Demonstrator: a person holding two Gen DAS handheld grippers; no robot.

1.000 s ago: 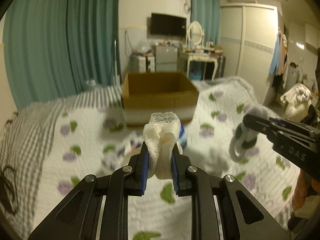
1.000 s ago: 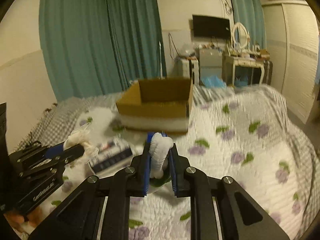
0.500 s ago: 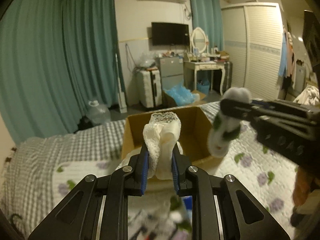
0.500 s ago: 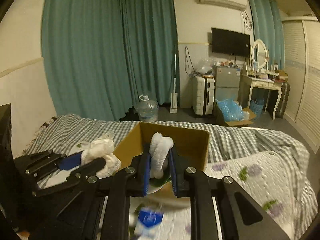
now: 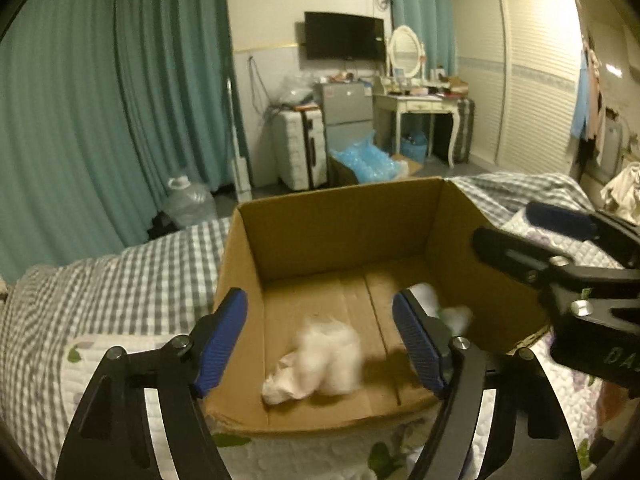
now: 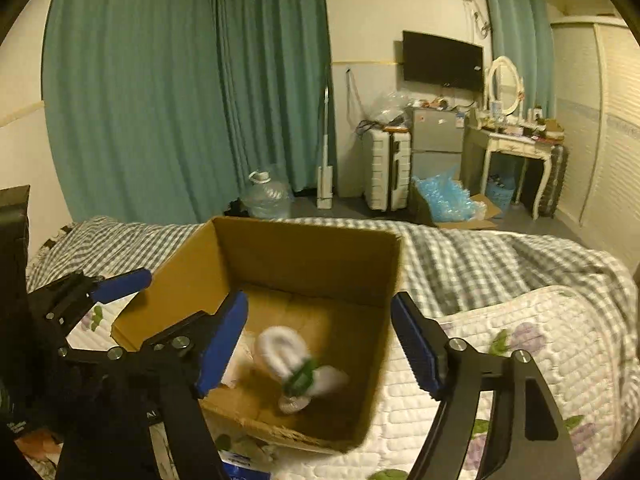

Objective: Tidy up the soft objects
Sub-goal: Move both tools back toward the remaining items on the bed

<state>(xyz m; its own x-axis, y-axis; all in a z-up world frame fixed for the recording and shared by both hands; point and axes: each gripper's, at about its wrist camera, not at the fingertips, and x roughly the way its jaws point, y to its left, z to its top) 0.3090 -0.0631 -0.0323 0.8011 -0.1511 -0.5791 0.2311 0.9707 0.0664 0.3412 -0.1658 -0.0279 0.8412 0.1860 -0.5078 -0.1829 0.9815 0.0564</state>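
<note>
An open cardboard box (image 5: 344, 224) (image 6: 304, 252) stands on the bed. My left gripper (image 5: 320, 340) is open and empty above its near rim. A cream lace cloth (image 5: 320, 364), blurred, is inside the box below it. My right gripper (image 6: 320, 344) is open and empty over the box. A white soft item with green marks (image 6: 296, 364), blurred, is inside the box below it; it also shows in the left wrist view (image 5: 440, 308). The right gripper (image 5: 560, 248) shows at the right of the left wrist view, the left gripper (image 6: 100, 292) at the left of the right wrist view.
The bed has a white quilt with purple flowers (image 6: 520, 360) and a grey checked blanket (image 5: 120, 280). A blue and white packet (image 6: 240, 464) lies by the box's near edge. Beyond the bed are teal curtains, a water jug (image 6: 266, 196), a suitcase and a dressing table.
Both grippers moved forward over the box and opened. The lace cloth left the left gripper and the white item left the right gripper; both are now in the box.
</note>
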